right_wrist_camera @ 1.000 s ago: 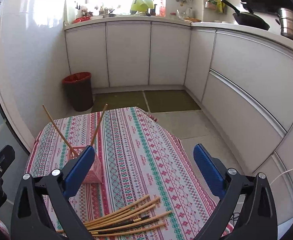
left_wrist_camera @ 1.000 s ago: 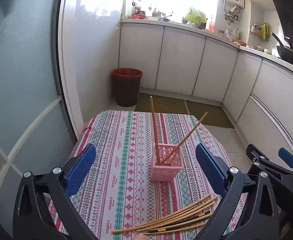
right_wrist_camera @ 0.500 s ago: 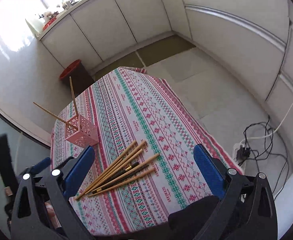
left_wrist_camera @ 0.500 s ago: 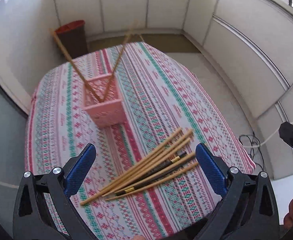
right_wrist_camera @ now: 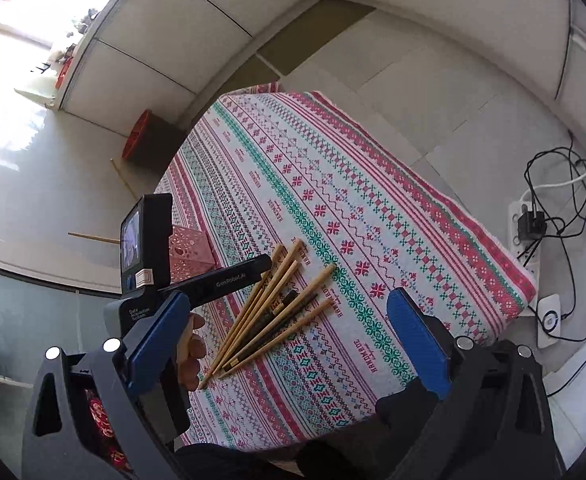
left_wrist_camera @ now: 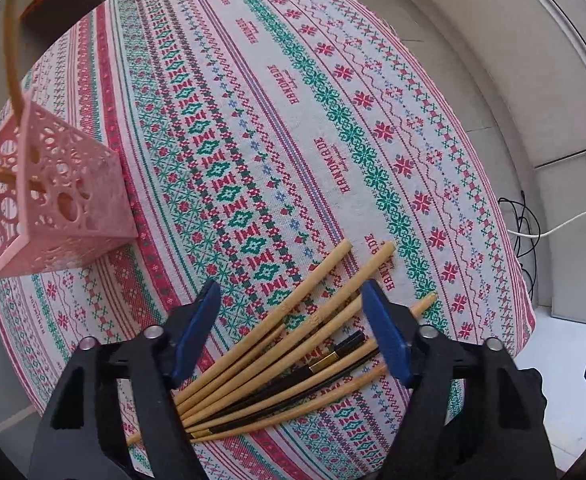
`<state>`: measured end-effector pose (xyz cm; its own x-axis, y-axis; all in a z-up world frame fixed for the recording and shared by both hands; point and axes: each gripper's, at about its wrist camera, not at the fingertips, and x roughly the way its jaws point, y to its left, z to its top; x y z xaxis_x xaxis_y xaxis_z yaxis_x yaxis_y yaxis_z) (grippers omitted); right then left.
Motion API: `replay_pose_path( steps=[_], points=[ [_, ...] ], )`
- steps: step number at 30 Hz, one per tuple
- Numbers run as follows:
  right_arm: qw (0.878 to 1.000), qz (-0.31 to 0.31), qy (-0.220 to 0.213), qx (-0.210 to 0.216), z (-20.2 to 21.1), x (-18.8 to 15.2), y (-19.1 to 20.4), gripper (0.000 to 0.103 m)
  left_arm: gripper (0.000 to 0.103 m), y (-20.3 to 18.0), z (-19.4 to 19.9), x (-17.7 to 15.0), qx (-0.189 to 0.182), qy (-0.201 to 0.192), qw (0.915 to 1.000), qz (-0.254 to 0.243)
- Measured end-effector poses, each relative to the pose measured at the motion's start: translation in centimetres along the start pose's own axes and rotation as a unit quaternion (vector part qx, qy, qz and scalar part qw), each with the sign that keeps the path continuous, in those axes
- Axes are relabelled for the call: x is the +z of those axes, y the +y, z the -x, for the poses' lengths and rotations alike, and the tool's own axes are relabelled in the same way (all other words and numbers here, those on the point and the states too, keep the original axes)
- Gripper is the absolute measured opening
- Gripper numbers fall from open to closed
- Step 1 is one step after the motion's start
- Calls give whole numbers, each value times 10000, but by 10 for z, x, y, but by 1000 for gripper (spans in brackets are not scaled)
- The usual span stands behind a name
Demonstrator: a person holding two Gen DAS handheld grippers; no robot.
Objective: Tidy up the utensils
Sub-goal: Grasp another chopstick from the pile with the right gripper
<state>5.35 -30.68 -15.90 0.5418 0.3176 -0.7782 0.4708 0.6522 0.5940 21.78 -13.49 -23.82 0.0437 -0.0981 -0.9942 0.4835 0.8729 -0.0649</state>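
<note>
Left claw (left_wrist_camera: 291, 316) pointed straight down over the chopsticks (left_wrist_camera: 293, 344), blue pads set on either side of the pile. Jaws just been closing, now partway in, with several sticks lying between them. Pads not pressing on any stick yet — so still open, holding nothing.

Chopsticks in a loose fan on the worktop (left_wrist_camera: 253, 100), near its close edge. Mostly pale wooden ones, plus a black pair with gold bands (left_wrist_camera: 327, 360) mixed in. Worktop covered by a striped cloth in red, green and white.

Pink basket (left_wrist_camera: 53, 200) off to the left of the pile, well apart from it, full of round holes. Two sticks (left_wrist_camera: 11, 48) already standing in it, leaning out over the rim.

Right claw (right_wrist_camera: 287, 332) held higher, looking down at a slant at the same pile. Jaws wide open, nothing between the pads. Seen from there: the left claw's black body (right_wrist_camera: 213, 280) reaching over the top ends of the chopsticks, and a hand (right_wrist_camera: 191, 354) gripping it from behind.

Red bin (right_wrist_camera: 145, 140) on the floor past the far corner of the worktop. Power strip (right_wrist_camera: 529, 232) with black cords on the floor to the right.
</note>
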Motion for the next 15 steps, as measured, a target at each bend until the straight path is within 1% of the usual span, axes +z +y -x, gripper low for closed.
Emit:
replay_pose_path(
  steps=[1, 2, 3, 4, 6, 8, 9, 12, 14, 15],
  points=[
    [9999, -69, 84, 19, -6, 1, -2, 96, 54, -1, -4, 1, -24, 29, 10000, -31],
    [9998, -135, 153, 20, -12, 2, -3, 96, 53, -2, -8, 1, -28, 43, 10000, -66],
    [9996, -182, 192, -1, -17, 3, -3, 96, 49, -4, -12, 1, -15, 56, 9999, -105],
    [9995, -213, 213, -26, -21, 3, -3, 96, 42, -6, -18, 1, -1, 97, 9998, -159],
    [9994, -257, 237, -46, -27, 5, -3, 96, 35, -8, -26, 1, 71, 117, 9995, -278],
    [9991, -316, 272, -54, -32, 7, -4, 96, 26, -15, -29, -2, 272, -20, 9982, -531],
    [9989, -363, 282, -63, -35, 8, -4, 96, 19, -18, -30, -2, 273, -60, 9979, -583],
    [9982, -528, 285, -91, -41, 11, -8, 96, 17, -18, -28, -6, 163, -315, 9974, -634],
    [9971, -673, 334, -120, -47, 12, -12, 96, 16, -17, -21, -11, 192, -551, 9957, -714],
    [9963, -753, 385, -132, -51, 12, -14, 96, 15, -17, -16, -17, 233, -741, 9942, -737]
  ],
)
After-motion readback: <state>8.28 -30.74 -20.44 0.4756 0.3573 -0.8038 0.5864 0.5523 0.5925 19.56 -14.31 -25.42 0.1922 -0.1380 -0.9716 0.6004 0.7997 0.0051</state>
